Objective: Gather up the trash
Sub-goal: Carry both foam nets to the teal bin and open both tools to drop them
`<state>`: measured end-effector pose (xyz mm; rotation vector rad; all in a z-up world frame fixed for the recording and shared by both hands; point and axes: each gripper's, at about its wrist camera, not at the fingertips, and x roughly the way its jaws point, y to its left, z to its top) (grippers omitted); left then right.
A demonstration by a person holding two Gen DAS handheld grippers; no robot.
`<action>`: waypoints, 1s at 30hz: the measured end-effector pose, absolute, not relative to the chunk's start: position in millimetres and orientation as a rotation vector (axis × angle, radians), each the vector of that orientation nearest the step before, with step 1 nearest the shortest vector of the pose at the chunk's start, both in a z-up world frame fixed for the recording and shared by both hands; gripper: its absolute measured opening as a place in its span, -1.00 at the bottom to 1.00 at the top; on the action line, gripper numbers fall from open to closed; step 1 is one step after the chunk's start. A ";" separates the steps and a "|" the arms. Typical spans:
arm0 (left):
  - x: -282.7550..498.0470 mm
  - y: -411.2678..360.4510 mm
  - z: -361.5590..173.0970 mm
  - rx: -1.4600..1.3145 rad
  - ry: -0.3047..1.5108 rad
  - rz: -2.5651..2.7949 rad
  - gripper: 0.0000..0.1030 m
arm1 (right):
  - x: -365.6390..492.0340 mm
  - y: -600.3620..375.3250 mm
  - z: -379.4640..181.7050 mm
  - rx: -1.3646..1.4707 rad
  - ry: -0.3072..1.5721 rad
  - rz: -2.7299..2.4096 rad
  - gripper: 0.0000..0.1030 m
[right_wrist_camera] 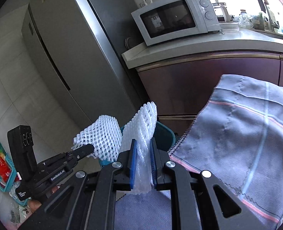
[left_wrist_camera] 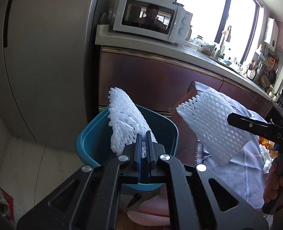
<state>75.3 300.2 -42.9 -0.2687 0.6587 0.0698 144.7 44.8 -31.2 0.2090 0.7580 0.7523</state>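
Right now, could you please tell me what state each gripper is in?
Left gripper: shut on a white foam mesh fruit sleeve.
Right gripper: shut on a second white foam mesh sleeve.

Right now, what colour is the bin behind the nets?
Teal blue. The bin shows best in the left wrist view.

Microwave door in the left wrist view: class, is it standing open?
No. The microwave sits on the counter with its door flush against the front, the dark glass reflecting the room.
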 end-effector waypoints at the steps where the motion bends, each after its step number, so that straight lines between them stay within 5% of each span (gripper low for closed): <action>1: 77.7 302.0 -48.8 -0.268 0.669 0.074 -0.91 | 148.4 52.6 -33.6 0.197 0.769 0.752 -0.76; 19: 136.2 311.7 -112.7 -0.272 0.815 0.087 -0.90 | 201.4 138.4 -76.2 0.075 0.982 0.660 -0.60; 22: 141.1 312.5 -122.8 -0.283 0.837 0.085 -0.61 | 204.6 141.0 -77.7 0.072 0.999 0.655 -0.45; 30: 141.5 300.6 -125.5 -0.289 0.817 0.105 -0.51 | 184.8 116.8 -68.7 0.100 0.942 0.668 -0.32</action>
